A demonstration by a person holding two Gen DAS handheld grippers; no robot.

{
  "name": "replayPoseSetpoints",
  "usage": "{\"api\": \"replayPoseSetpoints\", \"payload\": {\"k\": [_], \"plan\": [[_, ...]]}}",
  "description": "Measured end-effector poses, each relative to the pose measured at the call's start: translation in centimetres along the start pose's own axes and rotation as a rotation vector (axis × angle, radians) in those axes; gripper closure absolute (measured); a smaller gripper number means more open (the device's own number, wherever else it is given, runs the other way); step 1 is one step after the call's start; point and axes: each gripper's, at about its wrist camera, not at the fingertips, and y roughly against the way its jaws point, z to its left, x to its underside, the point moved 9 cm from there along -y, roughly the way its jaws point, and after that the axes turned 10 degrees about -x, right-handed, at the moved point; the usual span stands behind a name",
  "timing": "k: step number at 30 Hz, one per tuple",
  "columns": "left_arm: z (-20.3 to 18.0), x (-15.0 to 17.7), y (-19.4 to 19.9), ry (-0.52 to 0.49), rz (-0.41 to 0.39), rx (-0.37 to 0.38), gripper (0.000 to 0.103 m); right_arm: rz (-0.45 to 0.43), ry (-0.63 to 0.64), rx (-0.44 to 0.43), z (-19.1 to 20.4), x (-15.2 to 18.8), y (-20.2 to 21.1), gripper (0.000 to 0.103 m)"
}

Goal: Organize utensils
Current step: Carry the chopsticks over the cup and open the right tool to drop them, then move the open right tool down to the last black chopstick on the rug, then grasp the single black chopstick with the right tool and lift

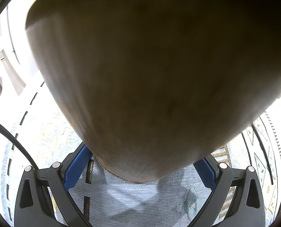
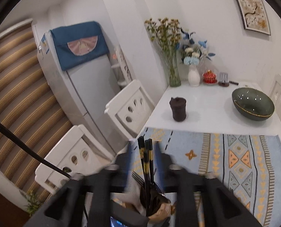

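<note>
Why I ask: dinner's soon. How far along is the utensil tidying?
Done: chopsticks and a fork stand in the holder. In hand: the left gripper clamps the holder; the right gripper is open around the chopsticks. Left: maybe the spatula by the far wall.

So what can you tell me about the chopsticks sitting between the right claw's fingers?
The chopsticks are black, glossy sticks with yellow patterned bands partway down. They stand nearly upright, bunched in a brown utensil holder alongside a fork. They rise between the fingers of the right claw, whose pads stand clear of them.
</note>
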Motion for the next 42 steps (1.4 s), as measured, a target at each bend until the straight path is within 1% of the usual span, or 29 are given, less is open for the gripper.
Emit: {"api": "replayPoseSetpoints", "payload": {"k": [3, 6, 11, 13, 14, 15, 16, 17, 18, 19, 20, 22, 23, 24, 26, 28, 30, 34, 35, 36, 37, 38, 40, 42], "plan": [[-0.1, 0.0, 0.0, 0.000, 0.000, 0.000, 0.003, -0.099, 0.021, 0.020, -0.3, -1.9, 2.6, 0.051], [-0.1, 0.0, 0.0, 0.000, 0.000, 0.000, 0.003, -0.155, 0.036, 0.071, -1.2, -3.5, 5.2, 0.051], [-0.1, -0.1, -0.1, 0.000, 0.000, 0.000, 0.003, -0.238, -0.005, 0.124, -3.7, -5.7, 9.8, 0.050], [-0.1, 0.0, 0.0, 0.000, 0.000, 0.000, 0.003, -0.274, -0.032, 0.155, -5.2, -6.2, 11.9, 0.042], [-0.1, 0.0, 0.0, 0.000, 0.000, 0.000, 0.003, -0.286, -0.043, 0.178, -6.3, -6.1, 12.7, 0.035], [-0.1, 0.0, 0.0, 0.000, 0.000, 0.000, 0.003, -0.281, -0.054, 0.209, -7.3, -5.8, 13.2, 0.033], [-0.1, 0.0, 0.0, 0.000, 0.000, 0.000, 0.003, -0.263, -0.064, 0.233, -8.2, -5.4, 13.2, 0.033], [-0.1, 0.0, 0.0, 0.000, 0.000, 0.000, 0.003, -0.218, -0.081, 0.266, -9.6, -4.4, 12.8, 0.033], [-0.1, 0.0, 0.0, 0.000, 0.000, 0.000, 0.003, -0.134, -0.117, 0.303, -11.6, -2.6, 11.8, 0.033], [-0.1, 0.0, 0.0, 0.000, 0.000, 0.000, 0.003, -0.084, -0.139, 0.321, -12.8, -1.3, 11.1, 0.033], [-0.1, 0.0, 0.0, 0.000, 0.000, 0.000, 0.003, -0.003, -0.171, 0.345, -14.4, 0.9, 9.9, 0.033], [-0.1, 0.0, 0.0, 0.000, 0.000, 0.000, 0.003, 0.207, -0.237, 0.399, -17.9, 7.0, 6.7, 0.033], [-0.1, -0.1, -0.1, 0.000, 0.000, 0.000, 0.003, 0.266, -0.253, 0.412, -18.8, 9.0, 5.8, 0.039], [-0.1, 0.0, 0.0, 0.000, 0.000, 0.000, 0.003, 0.334, -0.273, 0.420, -19.8, 11.7, 4.5, 0.045], [-0.1, -0.1, 0.0, -0.001, -0.001, -0.001, 0.003, 0.434, -0.322, 0.407, -21.3, 16.0, 2.5, 0.046], [-0.1, 0.0, 0.0, 0.000, 0.000, 0.000, 0.002, 0.480, -0.351, 0.395, -22.1, 18.3, 1.3, 0.047], [-0.1, 0.0, 0.0, 0.000, 0.000, 0.001, 0.002, 0.513, -0.340, 0.430, -22.8, 19.9, 0.1, 0.048], [-0.1, 0.0, 0.0, 0.000, 0.000, 0.000, 0.002, 0.551, -0.302, 0.465, -23.5, 21.1, -1.3, 0.048], [-0.1, 0.0, 0.0, 0.000, 0.000, 0.000, 0.002, 0.571, -0.308, 0.467, -23.6, 21.7, -1.7, 0.052], [-0.1, 0.0, 0.0, 0.000, 0.000, 0.000, 0.002, 0.605, -0.328, 0.460, -23.9, 22.7, -2.2, 0.060], [-0.1, 0.0, 0.0, 0.000, 0.000, 0.000, 0.002, 0.595, -0.321, 0.467, -23.9, 22.5, -2.6, 0.060], [-0.1, -0.1, 0.0, 0.000, 0.000, -0.001, 0.002, 0.580, -0.296, 0.472, -23.7, 22.3, -2.7, 0.064], [-0.1, 0.0, 0.0, -0.001, 0.000, -0.001, 0.002, 0.582, -0.258, 0.475, -23.4, 22.2, -2.7, 0.073], [0.2, 0.0, 0.0, -0.002, -0.001, -0.002, 0.002, 0.577, -0.236, 0.476, -23.0, 22.1, -2.7, 0.089]]}}
